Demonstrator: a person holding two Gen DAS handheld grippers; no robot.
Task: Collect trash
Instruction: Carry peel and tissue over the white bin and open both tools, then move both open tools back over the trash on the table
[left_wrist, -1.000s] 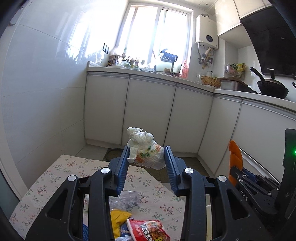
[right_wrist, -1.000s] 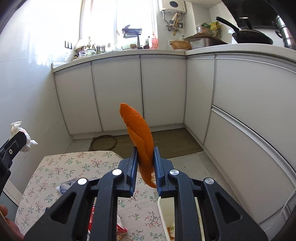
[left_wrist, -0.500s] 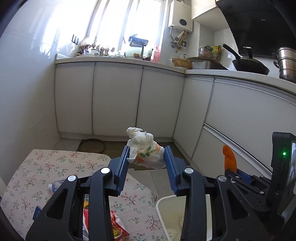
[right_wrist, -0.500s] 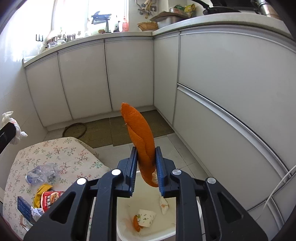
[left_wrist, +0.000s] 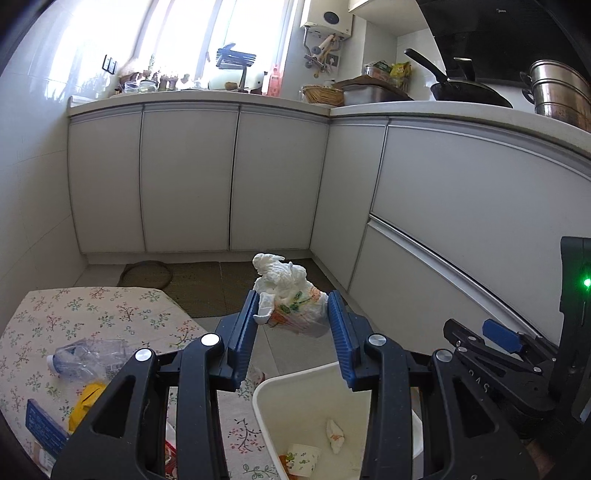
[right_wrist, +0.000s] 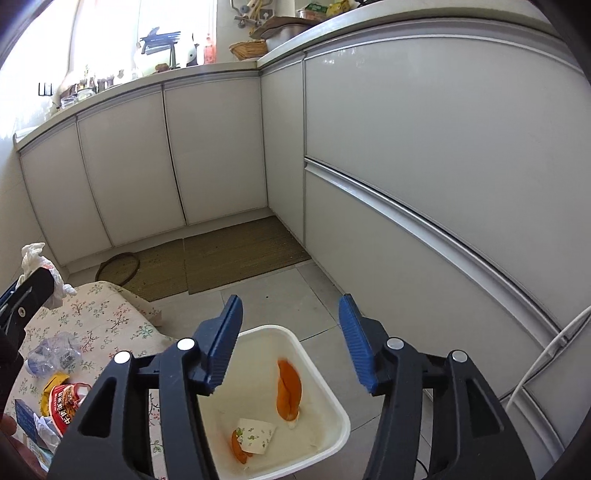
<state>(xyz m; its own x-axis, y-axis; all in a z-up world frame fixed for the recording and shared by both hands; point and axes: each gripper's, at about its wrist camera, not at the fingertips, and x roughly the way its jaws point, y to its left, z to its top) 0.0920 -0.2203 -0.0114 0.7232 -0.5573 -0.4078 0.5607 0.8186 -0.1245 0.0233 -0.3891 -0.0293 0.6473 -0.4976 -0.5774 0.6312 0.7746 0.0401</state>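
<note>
In the bin, orange peel just dropped

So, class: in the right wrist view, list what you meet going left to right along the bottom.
Blue box → red snack packet → white paper scrap → orange peel, the last two inside the white bin.
</note>
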